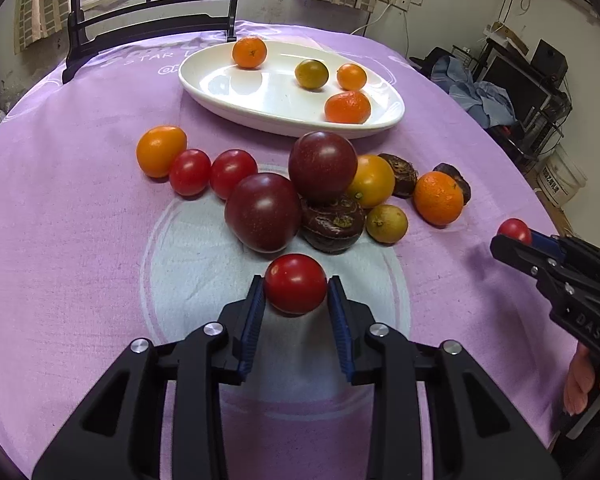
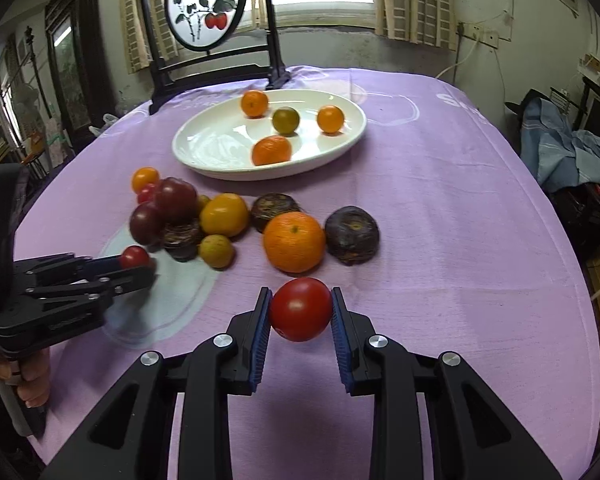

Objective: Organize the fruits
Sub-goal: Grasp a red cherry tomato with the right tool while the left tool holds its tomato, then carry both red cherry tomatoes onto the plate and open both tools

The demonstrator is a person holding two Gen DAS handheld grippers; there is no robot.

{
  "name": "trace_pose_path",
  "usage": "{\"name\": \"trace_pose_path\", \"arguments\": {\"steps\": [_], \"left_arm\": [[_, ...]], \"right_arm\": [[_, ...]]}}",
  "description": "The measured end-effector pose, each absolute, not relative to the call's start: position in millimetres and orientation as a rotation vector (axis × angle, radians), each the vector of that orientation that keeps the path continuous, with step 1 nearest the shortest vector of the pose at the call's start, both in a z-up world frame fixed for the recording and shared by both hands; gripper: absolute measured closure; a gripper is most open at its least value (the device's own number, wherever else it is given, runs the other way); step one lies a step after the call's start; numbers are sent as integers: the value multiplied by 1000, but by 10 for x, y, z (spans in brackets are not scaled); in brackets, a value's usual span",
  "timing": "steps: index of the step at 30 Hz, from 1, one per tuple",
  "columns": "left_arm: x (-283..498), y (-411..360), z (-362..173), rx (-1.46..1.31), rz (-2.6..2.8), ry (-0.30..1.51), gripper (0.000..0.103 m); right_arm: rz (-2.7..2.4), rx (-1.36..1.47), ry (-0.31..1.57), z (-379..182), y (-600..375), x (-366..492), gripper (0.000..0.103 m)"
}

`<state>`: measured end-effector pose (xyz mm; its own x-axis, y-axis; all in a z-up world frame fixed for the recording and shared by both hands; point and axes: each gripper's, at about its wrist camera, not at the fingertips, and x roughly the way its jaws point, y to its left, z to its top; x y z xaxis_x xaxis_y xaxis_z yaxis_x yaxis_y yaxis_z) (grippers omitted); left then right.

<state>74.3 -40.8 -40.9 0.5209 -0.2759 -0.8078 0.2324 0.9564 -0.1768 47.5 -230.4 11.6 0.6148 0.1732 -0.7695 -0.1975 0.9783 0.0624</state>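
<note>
My left gripper (image 1: pixel 296 286) is shut on a red cherry tomato (image 1: pixel 295 283), held just above the purple cloth in front of the fruit pile. My right gripper (image 2: pixel 301 300) is shut on another red cherry tomato (image 2: pixel 301 314), near an orange (image 2: pixel 294 242). Each gripper also shows in the other view: the right gripper (image 1: pixel 514 236) at the right edge, the left gripper (image 2: pixel 138 262) at the left edge. A white oval plate (image 1: pixel 228 92) at the back holds several small citrus fruits. The pile has two dark purple fruits (image 1: pixel 322 166), red tomatoes (image 1: pixel 190 172), yellow tomatoes (image 1: pixel 161 151) and brown water chestnuts (image 1: pixel 332 224).
The round table is covered by a purple cloth (image 1: pixel 80 240). A black-framed ornament stand (image 2: pixel 208 8) stands at the table's far edge behind the plate. A hand (image 2: pixel 32 380) grips the left tool's handle. Shelves and clutter fill the room to the right (image 1: pixel 532 88).
</note>
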Motion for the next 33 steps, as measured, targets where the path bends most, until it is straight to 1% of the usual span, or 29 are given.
{"name": "trace_pose_path", "arguments": {"steps": [6, 11, 15, 18, 21, 26, 32, 33], "left_arm": [[674, -412, -311, -30, -286, 959, 74], [647, -366, 80, -29, -327, 871, 74], [878, -332, 384, -37, -326, 822, 74], [1193, -296, 514, -53, -299, 796, 74], [1566, -263, 511, -84, -259, 820, 74], [2085, -265, 335, -136, -228, 892, 74], [2317, -370, 78, -118, -238, 946, 73], [2332, -368, 48, -122, -236, 952, 71]], "right_arm": [[290, -10, 861, 252, -2184, 418, 74], [287, -37, 797, 506, -2111, 486, 74], [286, -76, 737, 699, -1942, 658, 74], [303, -93, 709, 780, -1759, 858, 74], [323, -94, 715, 780, -1584, 1119, 74], [313, -107, 769, 605, -1419, 1510, 73], [309, -53, 842, 315, -1452, 1781, 73], [313, -37, 855, 277, -1466, 1812, 73]]}}
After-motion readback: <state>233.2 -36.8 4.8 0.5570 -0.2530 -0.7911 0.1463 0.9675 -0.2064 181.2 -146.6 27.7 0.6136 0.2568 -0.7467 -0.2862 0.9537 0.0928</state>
